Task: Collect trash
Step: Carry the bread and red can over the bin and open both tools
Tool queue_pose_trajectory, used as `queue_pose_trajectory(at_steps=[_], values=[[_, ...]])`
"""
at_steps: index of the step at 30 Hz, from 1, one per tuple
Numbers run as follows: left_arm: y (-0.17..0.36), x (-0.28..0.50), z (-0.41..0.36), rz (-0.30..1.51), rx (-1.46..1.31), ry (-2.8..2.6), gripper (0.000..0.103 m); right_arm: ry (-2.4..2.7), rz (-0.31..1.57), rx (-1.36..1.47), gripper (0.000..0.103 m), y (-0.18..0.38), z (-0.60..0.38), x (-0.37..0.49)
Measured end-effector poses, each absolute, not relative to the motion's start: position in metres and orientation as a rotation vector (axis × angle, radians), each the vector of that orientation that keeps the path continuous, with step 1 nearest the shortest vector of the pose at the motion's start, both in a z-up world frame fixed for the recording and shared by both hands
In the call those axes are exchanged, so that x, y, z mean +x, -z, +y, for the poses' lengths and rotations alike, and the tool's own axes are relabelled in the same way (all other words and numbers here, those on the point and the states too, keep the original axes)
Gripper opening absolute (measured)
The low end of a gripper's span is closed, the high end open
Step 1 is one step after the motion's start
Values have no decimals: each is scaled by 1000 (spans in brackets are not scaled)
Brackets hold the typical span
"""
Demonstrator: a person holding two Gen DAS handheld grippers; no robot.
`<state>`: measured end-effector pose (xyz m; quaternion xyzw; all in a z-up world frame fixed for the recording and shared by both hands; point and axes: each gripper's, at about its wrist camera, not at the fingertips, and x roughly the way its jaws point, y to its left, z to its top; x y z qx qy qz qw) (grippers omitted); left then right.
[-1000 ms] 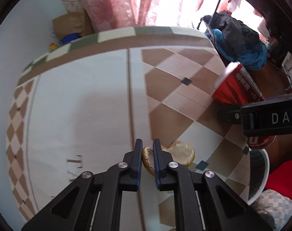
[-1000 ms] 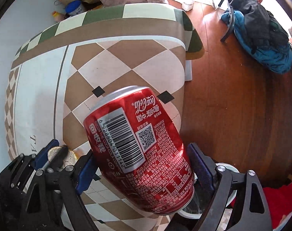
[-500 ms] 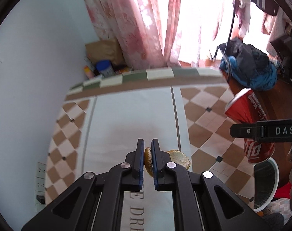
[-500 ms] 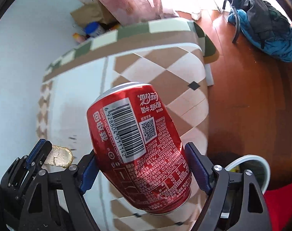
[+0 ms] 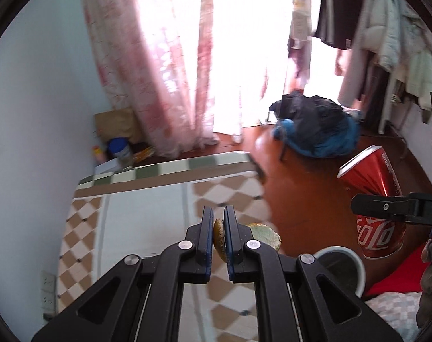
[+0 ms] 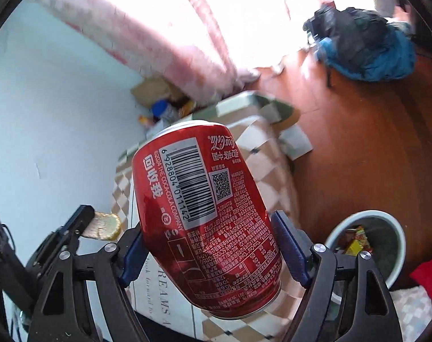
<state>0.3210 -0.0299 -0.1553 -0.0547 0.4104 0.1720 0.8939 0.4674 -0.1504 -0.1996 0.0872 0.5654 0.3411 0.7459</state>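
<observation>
The left gripper [image 5: 218,222] pinches a rough, curled fruit peel [image 5: 219,242] above the checkered tablecloth [image 5: 147,216]. The right gripper [image 6: 210,245], jaws closing, clasps a glossy red can [image 6: 207,216] (tilted, printed label up), near the round white bin [image 6: 398,245].

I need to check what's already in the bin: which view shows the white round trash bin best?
The right wrist view: the white round trash bin shows its open mouth with colourful wrappers inside, the right gripper's arm covering only its near rim. The left wrist view shows the bin smaller, its dark inside unreadable.
</observation>
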Motion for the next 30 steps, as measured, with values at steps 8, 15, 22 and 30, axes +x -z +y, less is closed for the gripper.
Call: queue_pose_trajectory(at_steps=[8, 15, 22, 30], values=[[219, 375, -129, 1022, -178, -102, 5, -553, 1207, 305, 81, 204, -293, 458], [322, 428, -187, 1308, -240, 54, 6, -363, 1360, 432, 81, 307, -388, 463], [386, 462, -215, 1488, -277, 96, 11, -242, 1543, 511, 79, 422, -421, 474], [387, 463, -223, 1490, -235, 29, 81, -171, 1627, 518, 88, 480, -434, 485]])
